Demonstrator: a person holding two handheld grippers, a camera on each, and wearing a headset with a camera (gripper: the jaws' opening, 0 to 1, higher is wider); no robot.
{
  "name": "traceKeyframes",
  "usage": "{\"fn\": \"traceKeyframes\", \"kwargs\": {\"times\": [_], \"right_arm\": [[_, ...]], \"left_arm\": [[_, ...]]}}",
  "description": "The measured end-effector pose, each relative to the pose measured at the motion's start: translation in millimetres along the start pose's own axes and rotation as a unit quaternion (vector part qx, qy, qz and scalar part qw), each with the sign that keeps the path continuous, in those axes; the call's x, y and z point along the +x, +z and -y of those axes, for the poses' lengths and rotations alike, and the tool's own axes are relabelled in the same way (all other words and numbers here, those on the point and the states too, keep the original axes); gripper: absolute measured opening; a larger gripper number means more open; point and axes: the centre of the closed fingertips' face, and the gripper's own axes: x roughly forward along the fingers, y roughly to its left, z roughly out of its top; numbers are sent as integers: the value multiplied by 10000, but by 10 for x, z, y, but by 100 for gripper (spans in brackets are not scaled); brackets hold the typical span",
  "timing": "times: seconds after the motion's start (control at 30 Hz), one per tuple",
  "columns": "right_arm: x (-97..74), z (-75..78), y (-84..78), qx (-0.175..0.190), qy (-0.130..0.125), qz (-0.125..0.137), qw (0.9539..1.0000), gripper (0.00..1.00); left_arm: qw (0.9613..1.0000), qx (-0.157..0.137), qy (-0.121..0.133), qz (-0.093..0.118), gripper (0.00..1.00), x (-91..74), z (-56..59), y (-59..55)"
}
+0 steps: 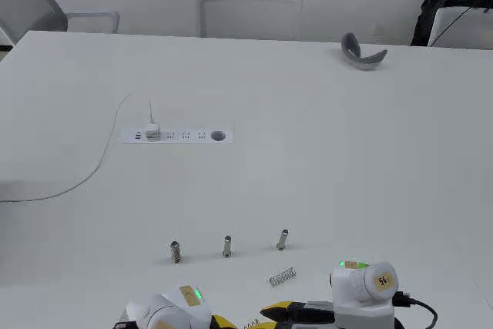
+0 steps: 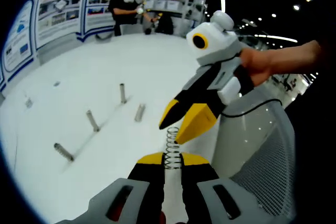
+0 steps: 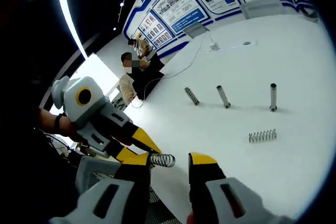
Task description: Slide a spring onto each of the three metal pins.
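So the left gripper (image 2: 171, 160) is clamping a spring (image 2: 170, 144), free end poking toward 12 o'clock, probably for the right gripper (image 3: 170, 158), jaws apart.

"What sits on the white table (image 1: 347, 167)?"

"Three pins (image 1: 226, 246) stand upright at the near edge, with a loose spring (image 1: 283, 276) near the right one. Farther left there's a power strip (image 1: 177, 135) and its cable (image 1: 104, 156), and far right a grey band (image 1: 362, 55)."
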Motion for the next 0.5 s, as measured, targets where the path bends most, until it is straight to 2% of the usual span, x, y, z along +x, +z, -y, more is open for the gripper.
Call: {"fn": "traceKeyframes", "kwargs": {"times": [0.33,0.5], "right_arm": [[27,-111,-25,182,263,-91,9994,23],[25,-95,-49,223,265,-163,9993,19]], "left_arm": [[9999,120,-86,67,11,-8,23,46],[9997,179,-131,37,11,-1,38,32]]}}
